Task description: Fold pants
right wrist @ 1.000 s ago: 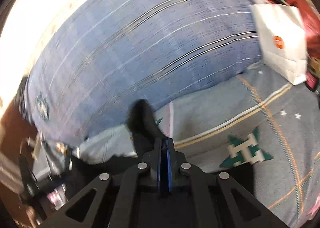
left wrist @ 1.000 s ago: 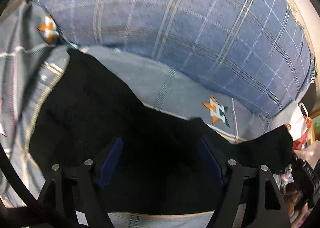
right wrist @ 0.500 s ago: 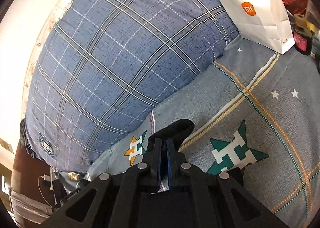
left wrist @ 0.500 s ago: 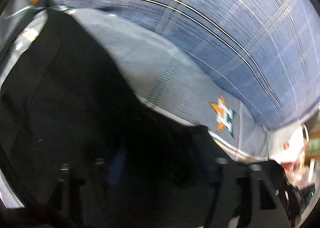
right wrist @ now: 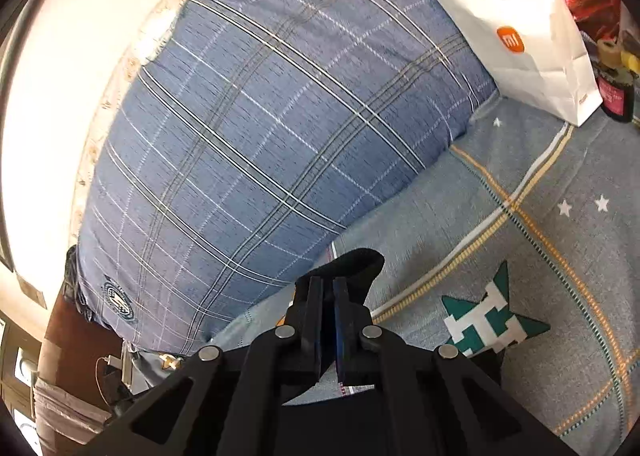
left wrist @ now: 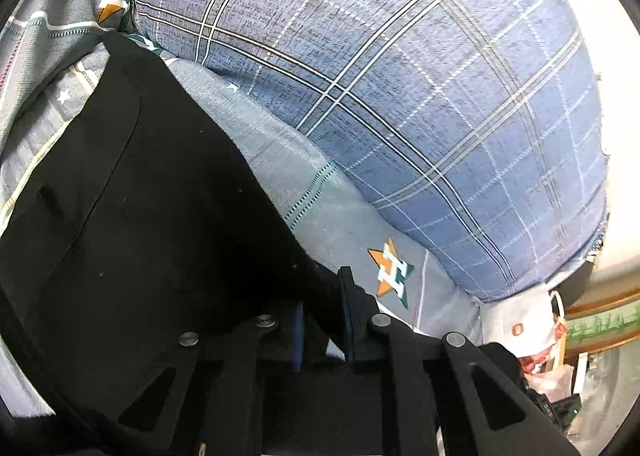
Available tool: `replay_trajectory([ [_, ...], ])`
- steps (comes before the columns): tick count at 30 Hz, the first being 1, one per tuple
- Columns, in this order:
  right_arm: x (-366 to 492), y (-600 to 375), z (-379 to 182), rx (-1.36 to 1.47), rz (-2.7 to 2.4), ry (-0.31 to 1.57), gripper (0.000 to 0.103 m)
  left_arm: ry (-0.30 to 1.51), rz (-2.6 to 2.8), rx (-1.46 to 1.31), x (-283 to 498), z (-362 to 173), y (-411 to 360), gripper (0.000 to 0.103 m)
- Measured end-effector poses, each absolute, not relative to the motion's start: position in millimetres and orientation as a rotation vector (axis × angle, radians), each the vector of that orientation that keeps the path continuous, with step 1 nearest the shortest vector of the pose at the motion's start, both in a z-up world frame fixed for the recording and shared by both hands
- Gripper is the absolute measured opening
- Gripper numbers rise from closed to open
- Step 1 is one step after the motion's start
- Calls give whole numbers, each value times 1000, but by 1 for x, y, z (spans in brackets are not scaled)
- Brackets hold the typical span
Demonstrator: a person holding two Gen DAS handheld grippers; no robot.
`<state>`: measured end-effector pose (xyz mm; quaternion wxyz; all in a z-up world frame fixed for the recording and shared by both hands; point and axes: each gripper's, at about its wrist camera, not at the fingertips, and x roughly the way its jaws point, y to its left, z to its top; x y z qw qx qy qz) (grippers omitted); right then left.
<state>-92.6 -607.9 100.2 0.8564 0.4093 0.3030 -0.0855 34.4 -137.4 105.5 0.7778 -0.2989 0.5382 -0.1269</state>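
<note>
The black pants [left wrist: 132,208] are spread on the bed [right wrist: 460,208], over a grey sheet printed with stars, just in front of a large blue plaid pillow [right wrist: 260,128]. In the left wrist view the garment fills the lower left, its far edge running diagonally toward the pillow; a seam and what appears to be a pocket slit are visible on its surface.

The left hand-held gripper [left wrist: 322,320] is seen with its fingers drawn close together at the edge of the cloth. Black fabric appears to be pinched between the blue pads, though dark cloth against dark fingers makes the hold hard to confirm. The right hand-held gripper [right wrist: 324,308] is clamped on a bunched tip of the pants, which sticks up beyond its fingertips in a rounded fold.

An edge of the garment seems to be held at two points so that it can be lifted and carried as one straight line; a single grip would let the cloth sag and twist. The grips are placed near the edge, probably so that the fold line is left free to form on the bed.

A white paper bag [right wrist: 520,36] with an orange logo stands beside the pillow, well apart from the pants, and is unlikely to interfere.

The fold is judged to be under way rather than complete.
</note>
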Motion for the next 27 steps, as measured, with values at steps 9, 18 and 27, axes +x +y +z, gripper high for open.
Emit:
replay_trajectory([
  [9, -142, -619, 76, 909, -226, 696, 5, 1252, -261, -681, -10, 81, -130, 12],
  [18, -170, -618, 92, 803, -247, 648, 4, 1239, -245, -619, -38, 87, -127, 11],
  [27, -151, -609, 67, 735, -195, 840, 61, 1308, -253, -615, -39, 63, -131, 50],
])
